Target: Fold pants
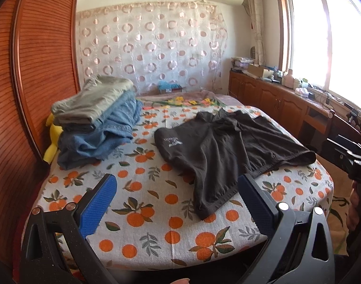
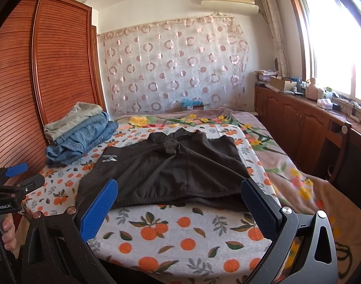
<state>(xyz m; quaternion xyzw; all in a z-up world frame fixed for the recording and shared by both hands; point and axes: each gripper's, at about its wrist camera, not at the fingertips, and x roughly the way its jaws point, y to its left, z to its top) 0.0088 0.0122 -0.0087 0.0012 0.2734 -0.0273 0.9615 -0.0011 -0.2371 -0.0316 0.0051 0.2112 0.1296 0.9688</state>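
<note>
Dark pants (image 2: 171,165) lie spread and unfolded on the orange-print bedspread (image 2: 180,232), both grippers (image 1: 178,203) (image 2: 180,203) released and empty just short of them; next, grasping the near edge.

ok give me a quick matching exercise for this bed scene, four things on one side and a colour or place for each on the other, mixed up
Things:
1. dark pants
2. stack of folded clothes
3. air conditioner
4. left gripper

Descriptions:
A. high on the wall above the patterned curtain
B. open, blue pads, hovering over the near edge of the bed
C. spread out in the middle of the orange-print cover, small white logo showing
D. piled at the bed's left side beside the wooden wardrobe, grey on top of blue denim

Pairs: 1-C, 2-D, 3-A, 4-B
</note>
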